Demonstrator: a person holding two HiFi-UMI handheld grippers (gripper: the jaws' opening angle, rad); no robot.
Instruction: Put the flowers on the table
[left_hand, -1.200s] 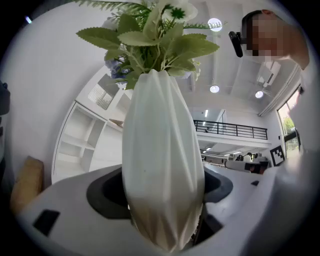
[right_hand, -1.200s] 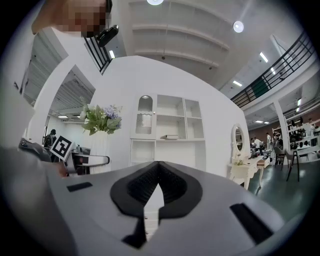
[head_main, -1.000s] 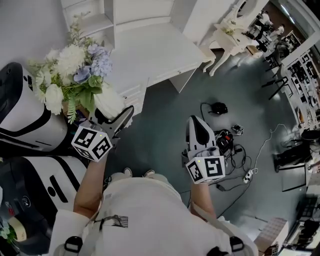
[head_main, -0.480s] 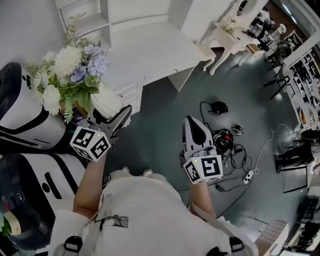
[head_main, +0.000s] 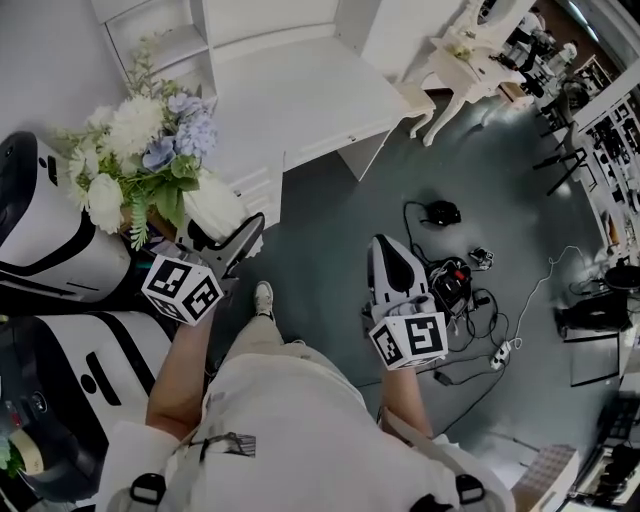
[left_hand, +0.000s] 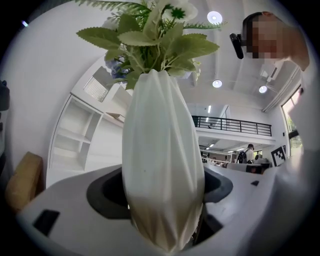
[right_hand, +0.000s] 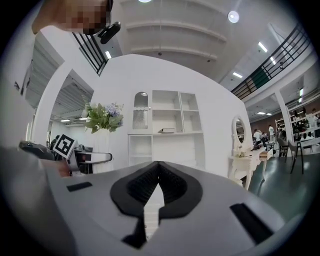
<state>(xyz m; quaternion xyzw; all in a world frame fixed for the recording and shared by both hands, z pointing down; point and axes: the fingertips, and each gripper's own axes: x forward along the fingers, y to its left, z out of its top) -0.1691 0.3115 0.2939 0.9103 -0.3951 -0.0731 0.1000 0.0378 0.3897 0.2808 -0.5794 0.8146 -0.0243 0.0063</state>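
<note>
Nearest, the right claw (right_hand: 158, 172) has its jaws pressed together with nothing between them, over grey floor (head_main: 330, 220). The left claw (head_main: 228, 232) stands wide, clamped on the lower body of one white ribbed vase (left_hand: 162, 165). The vase is upright and holds one bunch of flowers (head_main: 145, 150), white and pale blue blooms with green leaves. It is carried in the air, off the surface, just beside a white-and-black machine (head_main: 50, 240) on the left. One shoe (head_main: 263, 297) shows below, between the two claws.

Beyond the vase lies the white surface (head_main: 300, 100), its top bare and its near edge close to the flowers. Behind it is a white shelf unit (head_main: 160, 50). To the right, the floor is open up to a tangle of cables (head_main: 470, 290). A small white dressing table (head_main: 460, 60) stands farthest.
</note>
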